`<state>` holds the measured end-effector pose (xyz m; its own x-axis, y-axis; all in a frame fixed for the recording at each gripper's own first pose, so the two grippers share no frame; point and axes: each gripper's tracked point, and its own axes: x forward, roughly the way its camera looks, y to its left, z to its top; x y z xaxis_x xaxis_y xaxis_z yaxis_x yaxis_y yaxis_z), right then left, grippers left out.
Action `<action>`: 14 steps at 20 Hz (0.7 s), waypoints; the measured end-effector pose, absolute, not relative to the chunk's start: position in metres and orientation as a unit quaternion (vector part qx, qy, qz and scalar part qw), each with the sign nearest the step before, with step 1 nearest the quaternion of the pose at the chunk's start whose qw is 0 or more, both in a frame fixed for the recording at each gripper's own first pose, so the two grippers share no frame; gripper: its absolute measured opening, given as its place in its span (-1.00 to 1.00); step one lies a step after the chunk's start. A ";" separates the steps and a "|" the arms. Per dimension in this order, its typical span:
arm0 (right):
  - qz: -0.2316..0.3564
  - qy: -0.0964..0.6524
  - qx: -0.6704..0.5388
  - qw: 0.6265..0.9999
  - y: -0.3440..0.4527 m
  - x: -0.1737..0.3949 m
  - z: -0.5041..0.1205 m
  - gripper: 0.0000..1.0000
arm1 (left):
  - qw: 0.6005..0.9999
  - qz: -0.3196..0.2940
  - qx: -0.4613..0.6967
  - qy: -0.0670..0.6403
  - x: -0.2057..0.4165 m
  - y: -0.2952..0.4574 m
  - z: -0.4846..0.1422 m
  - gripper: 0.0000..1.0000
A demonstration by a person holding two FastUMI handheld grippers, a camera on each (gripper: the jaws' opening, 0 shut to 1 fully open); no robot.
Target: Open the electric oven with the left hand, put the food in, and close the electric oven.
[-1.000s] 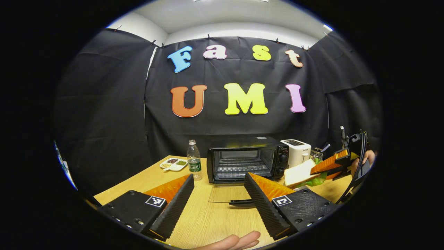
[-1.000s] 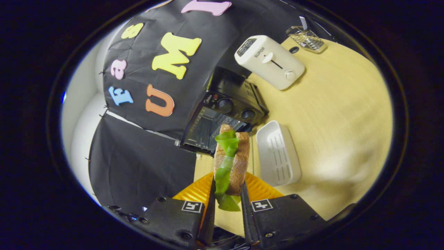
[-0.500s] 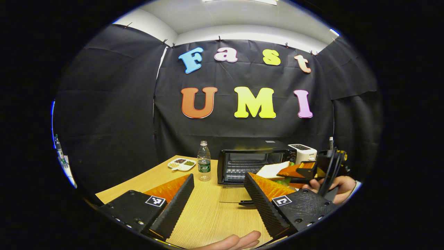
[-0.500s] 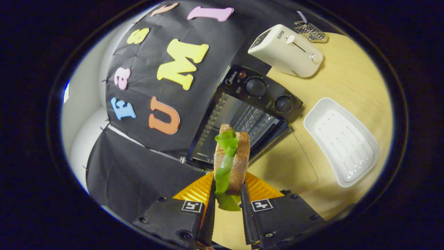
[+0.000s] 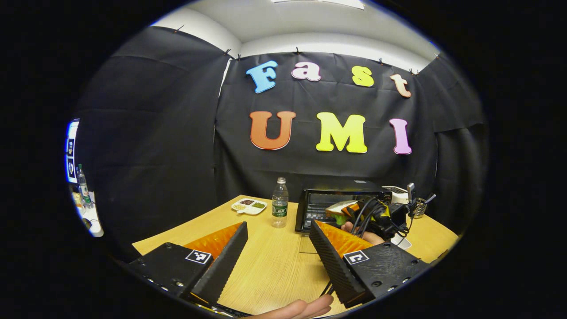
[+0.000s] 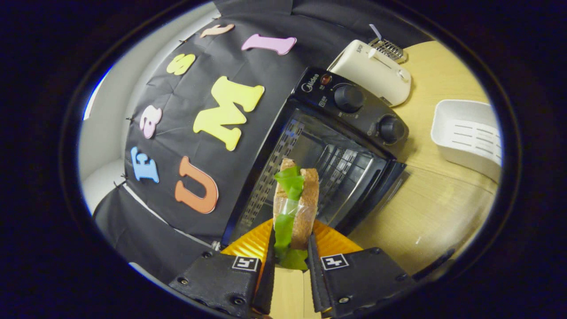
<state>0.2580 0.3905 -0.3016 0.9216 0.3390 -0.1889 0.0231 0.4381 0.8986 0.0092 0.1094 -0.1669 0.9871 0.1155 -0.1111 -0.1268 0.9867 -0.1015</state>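
The right gripper was clamped on the sandwich, holding it just in front of the open oven. The left gripper hung over the table, fingers spread apart, gripping nothing. A toaster stood beside the oven.

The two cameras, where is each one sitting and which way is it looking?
Left gripper view: rides on the left gripper, held back over the table, facing the open oven; its two spread fingers and a hand show below.
Right gripper view: rides on the right gripper, tilted, close to the oven's mouth; its fingers clamp the sandwich.
Shared: oven, toaster, and the sandwich-carrying right gripper.
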 end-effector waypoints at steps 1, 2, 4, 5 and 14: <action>0.085 0.170 0.520 0.833 0.394 0.267 -0.306 -0.25 | 0.995 0.062 -0.057 0.053 0.008 0.112 -0.167 0.84; 0.078 0.168 0.521 0.833 0.397 0.275 -0.309 -0.24 | 0.995 0.064 -0.058 0.055 0.005 0.114 -0.167 0.84; 0.082 0.167 0.517 0.835 0.405 0.285 -0.311 -0.25 | 0.995 0.065 -0.061 0.055 0.003 0.119 -0.167 0.85; 0.073 0.158 0.511 0.842 0.403 0.292 -0.311 -0.25 | 0.995 0.062 -0.062 0.054 0.003 0.119 -0.167 0.84; 0.037 0.158 0.477 0.864 0.410 0.332 -0.334 -0.41 | 0.994 0.061 -0.066 0.061 -0.004 0.126 -0.173 0.85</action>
